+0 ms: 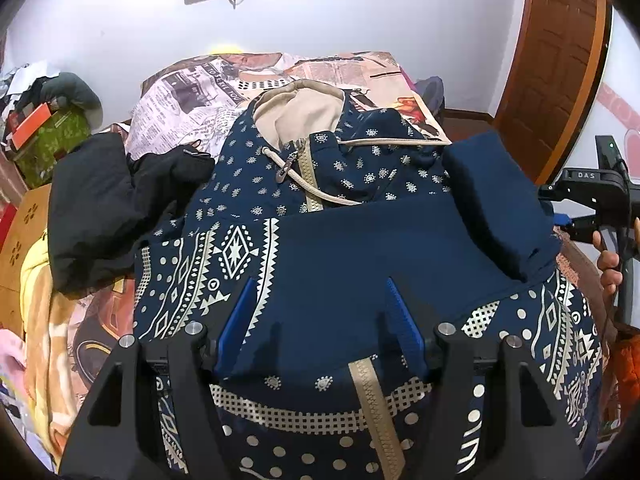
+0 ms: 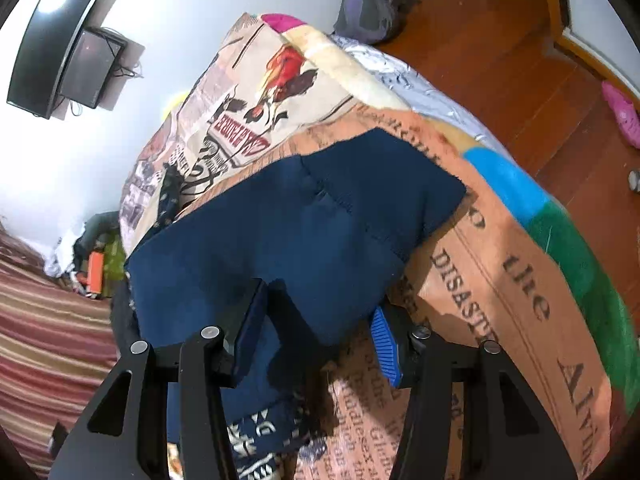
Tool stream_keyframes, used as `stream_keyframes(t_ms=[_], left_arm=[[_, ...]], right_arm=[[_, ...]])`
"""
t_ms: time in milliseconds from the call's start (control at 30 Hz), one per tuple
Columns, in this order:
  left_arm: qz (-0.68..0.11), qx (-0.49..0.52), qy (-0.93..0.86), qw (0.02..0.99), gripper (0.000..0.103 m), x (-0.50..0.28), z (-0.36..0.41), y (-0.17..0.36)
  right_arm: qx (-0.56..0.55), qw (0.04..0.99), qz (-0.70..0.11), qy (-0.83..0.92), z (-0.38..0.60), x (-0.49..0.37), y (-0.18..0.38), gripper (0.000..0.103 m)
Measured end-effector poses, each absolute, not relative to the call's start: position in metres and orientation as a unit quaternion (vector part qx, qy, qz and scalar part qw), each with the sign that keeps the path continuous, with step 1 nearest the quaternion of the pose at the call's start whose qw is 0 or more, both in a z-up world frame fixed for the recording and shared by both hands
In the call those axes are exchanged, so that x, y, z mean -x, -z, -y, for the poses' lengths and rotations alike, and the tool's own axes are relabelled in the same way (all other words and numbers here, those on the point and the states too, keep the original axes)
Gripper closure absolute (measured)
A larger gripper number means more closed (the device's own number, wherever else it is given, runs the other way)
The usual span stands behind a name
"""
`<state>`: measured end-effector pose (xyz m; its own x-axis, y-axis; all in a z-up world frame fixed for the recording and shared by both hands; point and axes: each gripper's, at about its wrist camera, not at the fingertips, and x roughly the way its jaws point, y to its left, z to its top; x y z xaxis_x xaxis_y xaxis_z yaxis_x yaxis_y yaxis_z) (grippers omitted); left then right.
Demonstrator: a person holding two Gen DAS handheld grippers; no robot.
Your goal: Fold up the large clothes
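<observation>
A navy hoodie [image 1: 248, 264] with cream patterns, a beige-lined hood [image 1: 296, 108] and a zip lies front-up on the bed. One plain navy sleeve [image 1: 400, 248] is folded across its chest. My left gripper [image 1: 320, 320] hovers low over that sleeve with its blue pads [image 1: 236, 320] apart and the cloth lying flat between them. My right gripper [image 1: 558, 220], held by a hand, sits at the hoodie's right edge. In the right wrist view the right gripper [image 2: 320, 332] is shut on the thick sleeve [image 2: 304, 232]. The sleeve's cuff end [image 2: 384, 176] reaches out over the bedspread.
A black garment [image 1: 96, 208] lies left of the hoodie on the newspaper-print bedspread [image 1: 188, 112]. Clutter with a green box [image 1: 52, 140] stands far left. A wooden door [image 1: 560, 60] is right. The bed edge drops to a wooden floor [image 2: 500, 64] with a pink slipper [image 2: 622, 116].
</observation>
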<state>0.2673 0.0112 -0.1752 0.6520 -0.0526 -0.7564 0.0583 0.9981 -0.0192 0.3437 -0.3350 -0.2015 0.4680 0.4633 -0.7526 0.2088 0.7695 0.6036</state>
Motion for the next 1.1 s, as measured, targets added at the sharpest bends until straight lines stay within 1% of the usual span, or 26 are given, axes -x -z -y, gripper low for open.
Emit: stream_keyframes(t_ms=[67, 133, 167, 200, 367, 633, 800, 933, 1100], left_arm=[[-0.415, -0.002, 0.032, 0.909, 0.038, -0.263, -0.013, 0.173], [-0.413, -0.003, 0.030, 0.910, 0.038, -0.259, -0.016, 0.172], [-0.412, 0.000, 0.030, 0.910, 0.038, -0.257, -0.018, 0.171], [-0.413, 0.004, 0.032, 0.910, 0.038, -0.256, -0.020, 0.170], [-0.409, 0.026, 0.032, 0.912, 0.038, -0.247, -0.034, 0.161], [-0.381, 0.041, 0.024, 0.923, 0.038, -0.220, -0.062, 0.142], [-0.368, 0.037, 0.014, 0.929, 0.038, -0.205, -0.080, 0.134], [-0.361, 0.044, 0.000, 0.932, 0.038, -0.192, -0.101, 0.132], [-0.367, 0.059, -0.018, 0.928, 0.038, -0.180, -0.128, 0.135]], right_arm=[[-0.297, 0.810, -0.502, -0.062, 0.330, -0.341, 0.193, 0.074], [-0.271, 0.831, -0.482, -0.054, 0.323, -0.336, 0.180, 0.077], [-0.264, 0.837, -0.476, -0.055, 0.322, -0.337, 0.176, 0.083], [-0.253, 0.844, -0.469, -0.060, 0.318, -0.334, 0.168, 0.086], [-0.215, 0.862, -0.446, -0.110, 0.292, -0.329, 0.128, 0.092], [-0.162, 0.884, -0.401, -0.180, 0.228, -0.311, 0.065, 0.092], [-0.111, 0.885, -0.388, -0.233, 0.173, -0.303, 0.039, 0.093], [-0.081, 0.871, -0.397, -0.277, 0.125, -0.298, 0.038, 0.093], [-0.034, 0.845, -0.432, -0.313, 0.066, -0.299, 0.060, 0.093]])
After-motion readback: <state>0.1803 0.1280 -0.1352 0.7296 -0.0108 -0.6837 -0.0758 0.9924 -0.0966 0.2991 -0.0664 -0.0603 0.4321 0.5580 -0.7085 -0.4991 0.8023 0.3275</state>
